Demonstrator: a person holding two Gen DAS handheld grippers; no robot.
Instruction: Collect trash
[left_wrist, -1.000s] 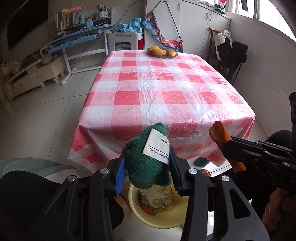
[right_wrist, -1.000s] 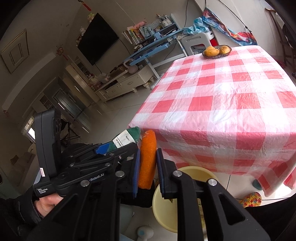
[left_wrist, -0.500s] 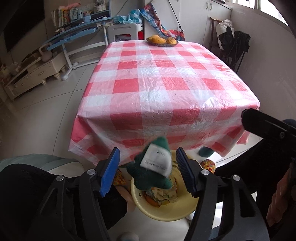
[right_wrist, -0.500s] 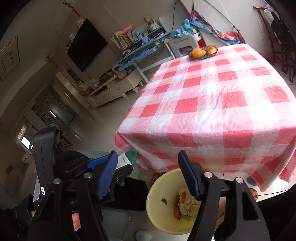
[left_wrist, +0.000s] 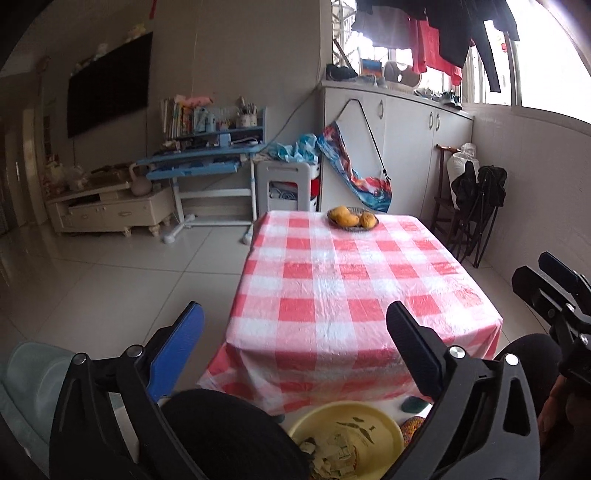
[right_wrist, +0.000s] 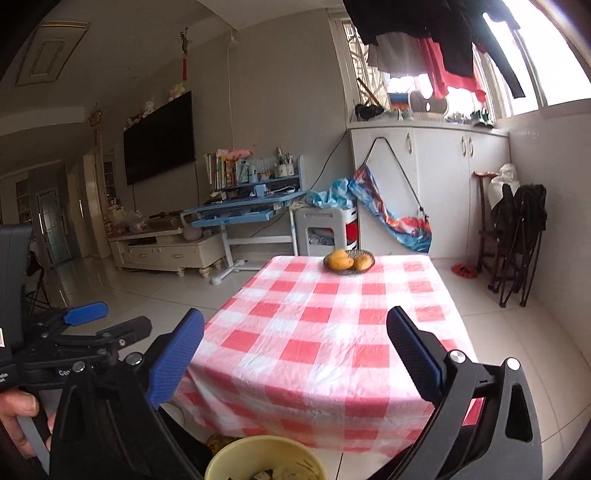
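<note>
A yellow trash bin (left_wrist: 384, 424) with crumpled paper scraps sits on the floor below the near edge of the table; it also shows in the right wrist view (right_wrist: 236, 456). My left gripper (left_wrist: 295, 328) is open and empty, raised above the bin and facing the table. My right gripper (right_wrist: 295, 328) is open and empty too, beside the left one. The green cloth and the orange piece are out of sight.
A table with a red and white checked cloth (left_wrist: 351, 288) stands ahead, with a dish of yellow fruit (left_wrist: 352, 218) at its far end. Folded black chairs (left_wrist: 476, 206) lean at the right wall. A blue desk (left_wrist: 199, 166) and a white cabinet stand behind.
Both grippers opened and let go: the green cloth and the orange piece dropped toward the bin. Both grippers then tilted up to face across the table.
</note>
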